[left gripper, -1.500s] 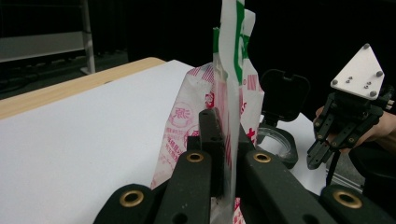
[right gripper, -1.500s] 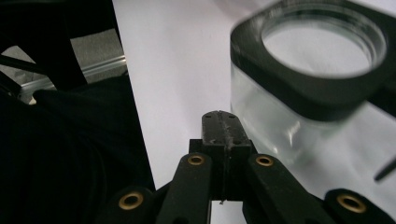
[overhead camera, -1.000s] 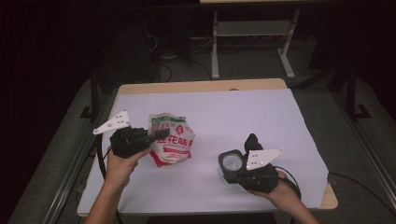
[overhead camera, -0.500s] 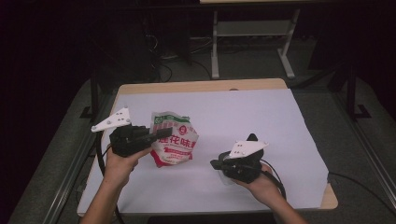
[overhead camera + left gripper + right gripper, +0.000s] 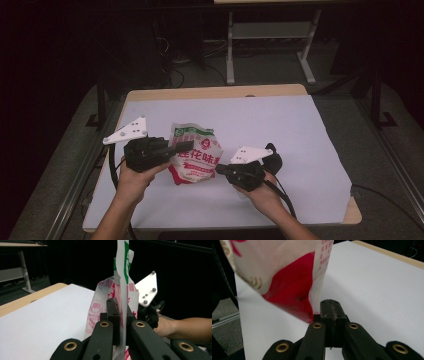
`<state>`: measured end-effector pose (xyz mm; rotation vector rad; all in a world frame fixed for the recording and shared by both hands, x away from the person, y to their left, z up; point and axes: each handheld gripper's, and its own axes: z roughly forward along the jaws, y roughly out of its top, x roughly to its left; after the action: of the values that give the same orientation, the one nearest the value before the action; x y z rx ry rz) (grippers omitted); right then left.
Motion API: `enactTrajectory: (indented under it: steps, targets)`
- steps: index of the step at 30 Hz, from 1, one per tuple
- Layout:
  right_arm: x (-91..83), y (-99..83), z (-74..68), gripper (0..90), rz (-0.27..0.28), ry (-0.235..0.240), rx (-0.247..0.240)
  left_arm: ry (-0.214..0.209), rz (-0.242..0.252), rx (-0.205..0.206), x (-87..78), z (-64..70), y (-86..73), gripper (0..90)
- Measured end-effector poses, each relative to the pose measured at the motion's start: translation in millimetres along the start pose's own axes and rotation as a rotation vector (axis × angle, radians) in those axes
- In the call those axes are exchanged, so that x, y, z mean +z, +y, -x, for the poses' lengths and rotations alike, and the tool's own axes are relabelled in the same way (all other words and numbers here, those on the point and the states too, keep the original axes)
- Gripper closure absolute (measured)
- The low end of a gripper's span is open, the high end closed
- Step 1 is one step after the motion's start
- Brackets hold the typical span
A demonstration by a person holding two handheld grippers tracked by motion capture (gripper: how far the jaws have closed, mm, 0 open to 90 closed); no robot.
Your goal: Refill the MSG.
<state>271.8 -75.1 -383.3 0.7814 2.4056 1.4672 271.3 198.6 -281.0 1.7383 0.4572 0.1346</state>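
Red-and-white snack bag (image 5: 194, 156) pinched by left hand-held gripper (image 5: 184, 146); right hand-held gripper (image 5: 220, 169) clenched, empty, at its corner

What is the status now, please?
Left gripper shut on snack bag, bag lifted. Right gripper shut, fingers beside bag's lower corner. Nothing in the way.

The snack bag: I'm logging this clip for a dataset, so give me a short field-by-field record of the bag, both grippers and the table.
bag: red, white and green printed snack bag, held up off the table
left gripper: jaws shut on the bag's edge, seen clamped in the left gripper view
right gripper: jaws shut, tips at the bag's lower right corner; whether they pinch the bag cannot be told
table: wooden top under a white sheet
other items: dark round object behind the right gripper
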Motion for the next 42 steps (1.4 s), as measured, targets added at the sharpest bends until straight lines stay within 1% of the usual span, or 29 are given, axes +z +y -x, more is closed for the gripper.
enactTrajectory:
  steps: [1, 3, 5, 6, 10, 12, 14, 16, 19, 22, 25, 27, 28, 29, 30, 34, 35, 38, 39, 42]
  targets:
    - [0.7, 0.3, -0.5, 90.0, -0.004, -0.004, -0.002, 0.003, 0.003, -0.001, 0.5, 1.4, 0.7, 90.0]
    - [1.9, 0.0, -1.3, 90.0, 0.011, -0.012, 0.001, -0.009, 0.004, 0.003, 1.7, 3.3, 2.0, 90.0]
    - [3.1, -0.1, -2.1, 90.0, 0.014, -0.016, 0.003, -0.011, 0.003, 0.01, 3.6, 5.6, 3.2, 90.0]
    - [3.8, -0.1, -2.5, 90.0, 0.014, -0.015, 0.003, -0.005, 0.0, 0.017, 4.5, 6.3, 3.8, 90.0]
    - [5.2, -1.6, -4.5, 90.0, 0.02, -0.012, 0.003, -0.008, 0.005, 0.004, 10.4, 6.1, 4.8, 90.0]
    - [5.4, -3.6, -5.9, 90.0, 0.03, -0.015, 0.004, 0.0, 0.008, 0.023, 13.4, 6.3, 5.4, 90.0]
    - [5.6, -5.4, -7.1, 90.0, 0.036, -0.013, 0.011, -0.003, 0.009, 0.021, 16.9, 4.5, 6.2, 90.0]
    - [6.1, -6.4, -7.8, 90.0, 0.036, -0.02, 0.007, -0.01, 0.014, 0.019, 20.9, 3.1, 6.9, 90.0]
    - [6.3, -8.3, -9.6, 90.0, 0.035, -0.023, 0.017, -0.014, 0.014, 0.031, 27.6, 3.2, 9.5, 90.0]
    - [6.1, -10.0, -10.6, 90.0, 0.045, -0.024, 0.013, -0.013, 0.015, 0.044, 33.6, 3.2, 12.5, 90.0]
    - [4.8, -11.5, -12.1, 90.0, 0.059, -0.028, 0.008, -0.024, 0.023, 0.04, 38.7, 2.8, 15.3, 90.0]
    - [3.7, -12.7, -12.7, 90.0, 0.071, -0.034, -0.003, -0.026, 0.019, 0.043, 41.8, 3.3, 17.1, 90.0]
    - [3.3, -12.8, -13.0, 90.0, 0.072, -0.037, -0.01, -0.024, 0.012, 0.054, 44.3, 3.7, 18.4, 90.0]
    - [2.8, -13.1, -13.9, 90.0, 0.07, -0.038, -0.008, -0.027, 0.012, 0.05, 46.5, 4.0, 19.4, 90.0]
    - [2.3, -13.5, -14.4, 90.0, 0.071, -0.038, -0.006, -0.028, 0.007, 0.055, 48.4, 3.9, 20.2, 90.0]
    - [0.6, -15.4, -15.6, 90.0, 0.079, -0.044, -0.019, -0.027, -0.007, 0.061, 55.8, 4.0, 23.9, 90.0]
    - [0.1, -15.5, -16.0, 90.0, 0.077, -0.044, -0.018, -0.023, -0.01, 0.057, 57.9, 4.0, 24.5, 90.0]
    - [0.5, -15.9, -17.6, 90.0, 0.073, -0.067, -0.037, -0.013, -0.019, 0.057, 64.0, 3.6, 25.9, 90.0]
    - [0.5, -16.2, -18.2, 90.0, 0.071, -0.066, -0.032, -0.005, -0.02, 0.054, 65.7, 3.5, 26.3, 90.0]
    - [1.4, -17.0, -18.6, 90.0, 0.074, -0.058, -0.044, -0.018, -0.02, 0.043, 71.7, 2.6, 26.1, 90.0]
